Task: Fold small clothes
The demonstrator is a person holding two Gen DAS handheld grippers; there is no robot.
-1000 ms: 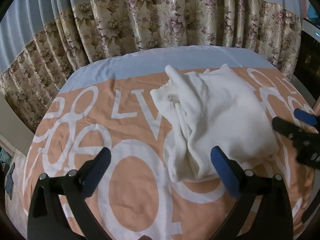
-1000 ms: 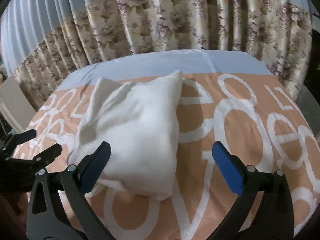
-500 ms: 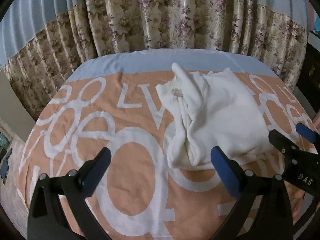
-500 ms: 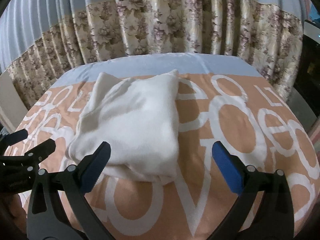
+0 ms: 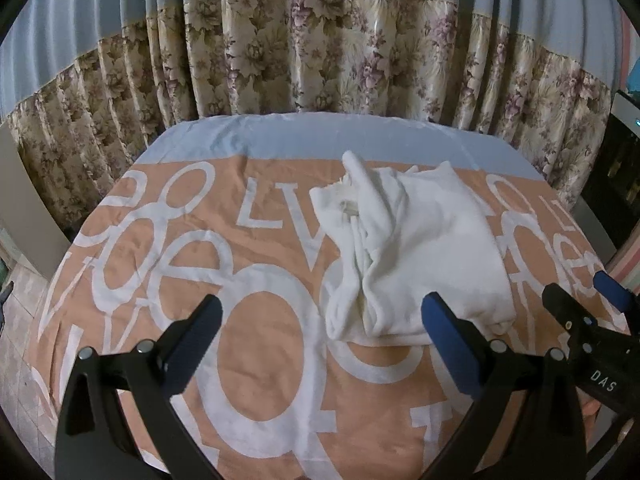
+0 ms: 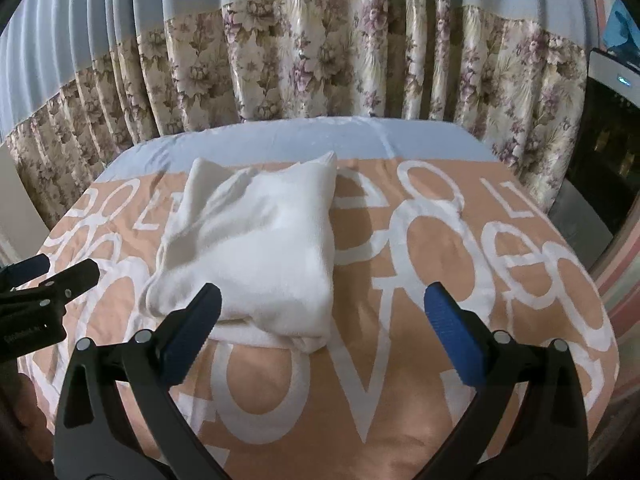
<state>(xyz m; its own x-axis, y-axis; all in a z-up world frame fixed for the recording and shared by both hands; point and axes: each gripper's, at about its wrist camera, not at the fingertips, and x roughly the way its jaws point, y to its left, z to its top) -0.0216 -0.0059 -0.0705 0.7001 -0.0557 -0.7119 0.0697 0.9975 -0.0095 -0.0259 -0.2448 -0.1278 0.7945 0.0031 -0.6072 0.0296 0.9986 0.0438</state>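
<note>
While the folded white fleece garment lies bunched on the peach bedspread with big white letters, the left gripper hovers at its seven o'clock, fingers spread wide, gripping nothing. At the garment's five o'clock hangs the right gripper, equally wide and empty. Floral curtains hang behind at twelve.

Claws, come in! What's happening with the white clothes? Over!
Left claw open, empty. Right claw open, empty. White garment folded on the orange bedspread. Nothing in the way.
</note>
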